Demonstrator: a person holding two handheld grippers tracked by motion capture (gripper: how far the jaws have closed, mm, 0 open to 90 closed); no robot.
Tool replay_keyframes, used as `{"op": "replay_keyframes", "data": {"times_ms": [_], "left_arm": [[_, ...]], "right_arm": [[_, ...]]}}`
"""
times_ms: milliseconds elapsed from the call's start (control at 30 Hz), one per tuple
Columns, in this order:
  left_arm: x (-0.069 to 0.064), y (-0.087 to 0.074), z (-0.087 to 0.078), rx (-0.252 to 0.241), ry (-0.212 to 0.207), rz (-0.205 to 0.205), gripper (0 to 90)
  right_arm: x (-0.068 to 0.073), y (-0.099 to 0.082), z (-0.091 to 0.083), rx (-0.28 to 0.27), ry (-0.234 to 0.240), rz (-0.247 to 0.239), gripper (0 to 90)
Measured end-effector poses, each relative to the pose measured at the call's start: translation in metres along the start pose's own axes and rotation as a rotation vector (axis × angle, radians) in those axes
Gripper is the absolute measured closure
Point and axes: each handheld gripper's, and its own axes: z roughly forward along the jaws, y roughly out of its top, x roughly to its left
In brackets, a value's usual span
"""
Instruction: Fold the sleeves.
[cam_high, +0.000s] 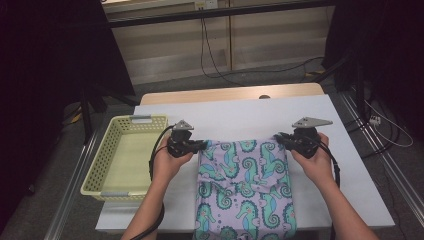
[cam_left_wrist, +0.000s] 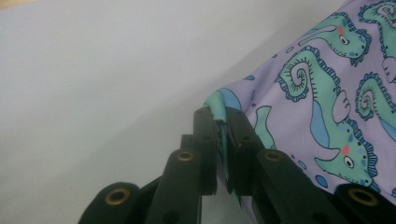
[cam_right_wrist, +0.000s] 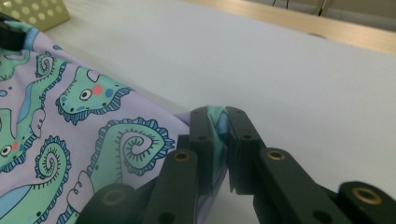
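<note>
At the bottom of the high view, two forearms were seen entering the frame, and between them a lilac cloth printed with green seahorses (cam_high: 243, 187) was spread on the white table (cam_high: 240, 117), its near end hanging over the table's near edge at the bottom centre. The cloth appeared folded, with a fold line crossing it in the middle of the frame.

A little higher, the left hand (cam_high: 167, 164) was seen left of centre and the right hand (cam_high: 315, 162) right of centre, each wrapped around its tool. The left gripper (cam_high: 202, 144) was clenched on the cloth's far left corner, and the right gripper (cam_high: 278, 137) was clenched on the far right corner. In the left gripper view, the jaws were closed on a bunched green and blue corner of the cloth (cam_left_wrist: 322, 100) at the lower centre, the printed fabric stretching to the right. In the right gripper view, the jaws were likewise pinched on a corner at the lower centre, the cloth (cam_right_wrist: 70, 140) spreading to the lower left.

At the left of the high view, a pale yellow perforated basket (cam_high: 102, 160) was set just beside the left hand, partly overhanging the table's left edge. Beyond the table, in the upper part of the frame, a black cable (cam_high: 212, 65) was trailed across the floor.
</note>
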Motion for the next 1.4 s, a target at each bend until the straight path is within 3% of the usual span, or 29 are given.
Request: {"op": "replay_keyframes", "data": {"times_ms": [300, 400, 433, 467, 533, 567, 667, 767, 867, 967, 1067, 1133, 1200, 1400], "left_arm": [[0.019, 0.016, 0.005, -0.007, 0.042, 0.024, 84.2], [0.027, 0.015, 0.01, -0.002, 0.037, 0.0, 82.2], [0.028, 0.013, 0.013, 0.001, 0.045, -0.018, 80.0], [0.028, 0.009, 0.017, 0.008, 0.052, -0.046, 71.3], [0.029, 0.002, 0.019, 0.009, 0.065, -0.069, 53.1], [0.028, 0.0, 0.019, 0.016, 0.052, -0.076, 50.5], [0.024, -0.006, 0.018, 0.021, 0.043, -0.081, 38.2], [0.015, -0.009, 0.014, 0.01, 0.034, -0.068, 34.7], [0.007, -0.013, 0.01, 0.018, 0.023, -0.025, 34.2], [0.001, -0.019, 0.006, -0.006, 0.011, -0.024, 29.9], [-0.005, -0.026, 0.0, -0.03, -0.025, -0.045, 27.3], [-0.011, -0.03, -0.003, -0.037, -0.041, -0.031, 26.6], [-0.016, -0.034, -0.007, -0.043, -0.051, -0.027, 26.7], [-0.029, -0.043, -0.008, -0.041, -0.067, -0.013, 24.5]], "right_arm": [[-0.006, 0.026, 0.024, 0.026, -0.03, -0.02, 82.7], [-0.011, 0.033, 0.035, 0.036, -0.037, -0.012, 81.0], [-0.014, 0.034, 0.039, 0.05, -0.029, -0.003, 78.0], [-0.015, 0.032, 0.043, 0.082, -0.014, 0.022, 72.4], [-0.015, 0.027, 0.046, 0.122, -0.044, -0.003, 65.6], [-0.013, 0.024, 0.046, 0.126, -0.04, -0.012, 62.3], [-0.007, 0.012, 0.041, 0.143, 0.014, 0.001, 53.5], [0.0, 0.0, 0.031, 0.138, 0.021, 0.002, 52.0], [0.007, -0.011, 0.019, 0.139, 0.025, -0.001, 49.9], [0.012, -0.022, 0.006, 0.133, 0.025, -0.009, 48.7], [0.022, -0.033, -0.005, 0.112, 0.06, -0.011, 49.5], [0.031, -0.038, -0.009, 0.116, 0.082, -0.047, 49.5], [0.037, -0.04, -0.011, 0.111, 0.122, -0.04, 48.9], [0.047, -0.047, -0.013, 0.12, 0.144, -0.057, 46.7]]}}
